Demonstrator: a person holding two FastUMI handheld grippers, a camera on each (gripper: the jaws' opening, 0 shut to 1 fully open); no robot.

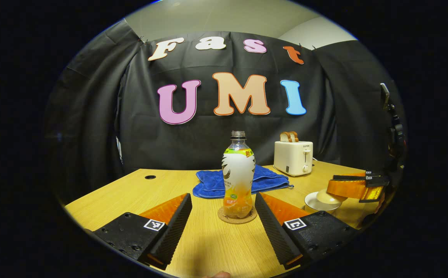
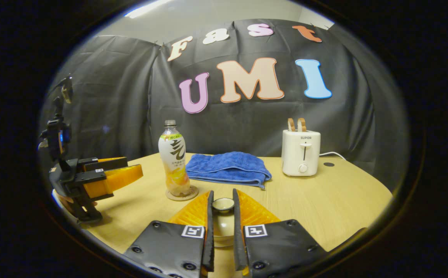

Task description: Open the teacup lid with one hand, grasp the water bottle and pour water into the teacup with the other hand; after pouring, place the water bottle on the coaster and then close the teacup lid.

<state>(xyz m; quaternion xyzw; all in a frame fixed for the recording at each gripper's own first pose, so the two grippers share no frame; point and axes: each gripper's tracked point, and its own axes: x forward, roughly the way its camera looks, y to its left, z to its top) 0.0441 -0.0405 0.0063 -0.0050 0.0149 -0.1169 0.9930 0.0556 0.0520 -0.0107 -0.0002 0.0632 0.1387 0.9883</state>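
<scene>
left gripper (image 1: pixel 224 216), bottom of the left gripper view: fingers spread wide, nothing between the pads. bottle (image 1: pixel 238 175) stands upright on the coaster (image 1: pixel 237 217) at centre frame, between the two fingers but clear of both.
right gripper (image 2: pixel 222 220), bottom centre of the right gripper view: fingers drawn close either side of the lid knob (image 2: pixel 223 204) of the teacup (image 2: pixel 222 231). actual contact hard to confirm, so whether it pinches the knob i cannot tell.
left to right in that view: left gripper (image 2: pixel 108 175) at left edge, bottle (image 2: pixel 174 162), blue towel (image 2: pixel 227 168), toaster (image 2: pixel 301 152) on the table (image 2: pixel 343 200).
judgement: bottle on coaster, cap off, so the step in hand looks like seating the lid. lower straight down, keep the lid level and centred on the rim, then spread the fingers and lift clear vertically so the knob is not dragged.
hard to make out: the cup rim and body are mostly hidden between the fingers; lid seating unconfirmed. in the left gripper view the teacup (image 1: pixel 321 200) sits lower right, partly covered by the right gripper (image 1: pixel 357 187). water level in the cup is hidden.
</scene>
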